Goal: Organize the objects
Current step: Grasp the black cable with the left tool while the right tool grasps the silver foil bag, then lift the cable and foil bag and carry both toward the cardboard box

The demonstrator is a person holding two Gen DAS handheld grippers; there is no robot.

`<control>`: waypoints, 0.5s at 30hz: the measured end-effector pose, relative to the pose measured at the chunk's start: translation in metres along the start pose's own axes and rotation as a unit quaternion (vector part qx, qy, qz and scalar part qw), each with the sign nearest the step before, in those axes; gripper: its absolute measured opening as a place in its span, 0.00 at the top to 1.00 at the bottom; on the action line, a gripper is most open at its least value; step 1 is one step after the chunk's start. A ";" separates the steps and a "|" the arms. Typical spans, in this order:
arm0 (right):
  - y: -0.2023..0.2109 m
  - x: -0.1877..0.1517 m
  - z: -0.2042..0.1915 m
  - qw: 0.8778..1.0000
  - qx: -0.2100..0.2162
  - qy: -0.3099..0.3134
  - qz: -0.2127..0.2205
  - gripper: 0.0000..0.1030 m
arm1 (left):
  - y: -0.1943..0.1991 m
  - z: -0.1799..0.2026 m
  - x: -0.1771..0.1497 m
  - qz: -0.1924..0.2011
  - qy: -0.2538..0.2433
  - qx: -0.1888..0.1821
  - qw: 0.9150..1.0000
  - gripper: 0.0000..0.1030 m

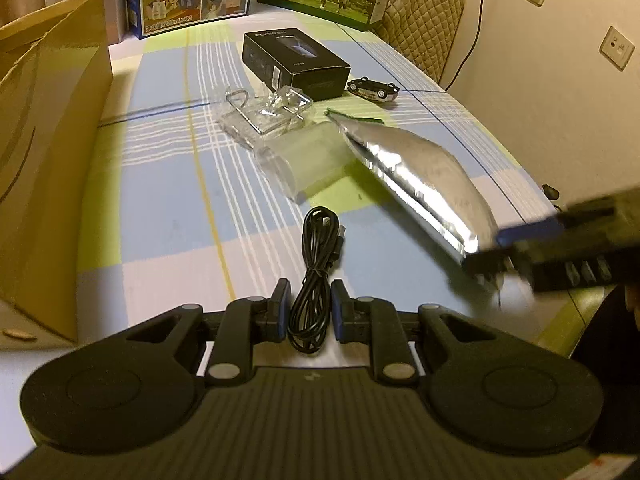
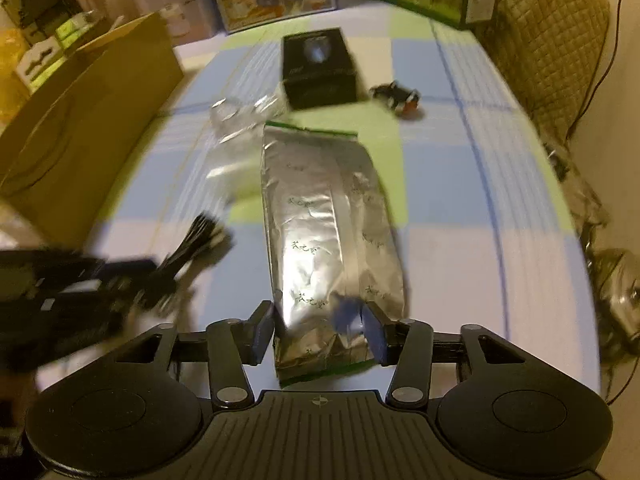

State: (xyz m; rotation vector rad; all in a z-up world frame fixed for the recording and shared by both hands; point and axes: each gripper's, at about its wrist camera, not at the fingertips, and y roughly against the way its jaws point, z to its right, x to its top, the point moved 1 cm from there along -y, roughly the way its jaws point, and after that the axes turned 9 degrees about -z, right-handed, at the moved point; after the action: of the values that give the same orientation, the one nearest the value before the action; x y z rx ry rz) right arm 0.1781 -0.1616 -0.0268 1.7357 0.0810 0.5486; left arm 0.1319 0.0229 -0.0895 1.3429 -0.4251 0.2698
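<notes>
Task looked early; nothing seen stowed. Cardboard box (image 1: 52, 152) stood open at table's left, stiff and plain. Black carton (image 1: 296, 64), clear plastic wrap (image 1: 276, 120), toy car (image 1: 374, 89) lay untouched far side. My right gripper (image 2: 320, 326) clamped crinkly foil bag (image 2: 332, 232), lifted mid-table. My left gripper (image 1: 311, 306) pinched glossy coiled black cable (image 1: 316, 264).

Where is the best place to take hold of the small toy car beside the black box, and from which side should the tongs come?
Probably across its narrow body, mid-length, coming from above. The toy car lies low on the tablecloth, apart from the black box, so both long sides look free for the fingers.
</notes>
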 end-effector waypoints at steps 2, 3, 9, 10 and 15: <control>0.005 -0.007 0.000 1.000 0.012 0.002 0.000 0.50 | 0.001 0.001 -0.003 0.000 -0.002 0.000 1.000 0.84; 0.008 -0.009 0.001 1.000 0.015 0.001 0.005 0.47 | 0.002 0.001 -0.004 0.001 -0.002 0.000 1.000 0.84; 0.019 -0.007 0.008 0.999 0.007 -0.002 0.044 0.33 | 0.010 -0.001 -0.003 0.022 -0.009 0.002 1.000 0.72; 0.019 -0.005 0.009 0.999 0.008 -0.003 0.046 0.33 | 0.010 -0.001 -0.002 0.023 -0.012 0.003 1.000 0.69; 0.015 -0.004 0.010 0.999 0.012 -0.006 0.051 0.33 | 0.002 0.002 0.003 0.017 -0.035 0.002 0.999 0.69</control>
State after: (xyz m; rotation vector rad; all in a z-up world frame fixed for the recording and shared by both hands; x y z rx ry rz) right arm 0.1750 -0.1754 -0.0149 1.7731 -0.0091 0.6148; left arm 0.1329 0.0211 -0.0858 1.3537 -0.5060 0.2525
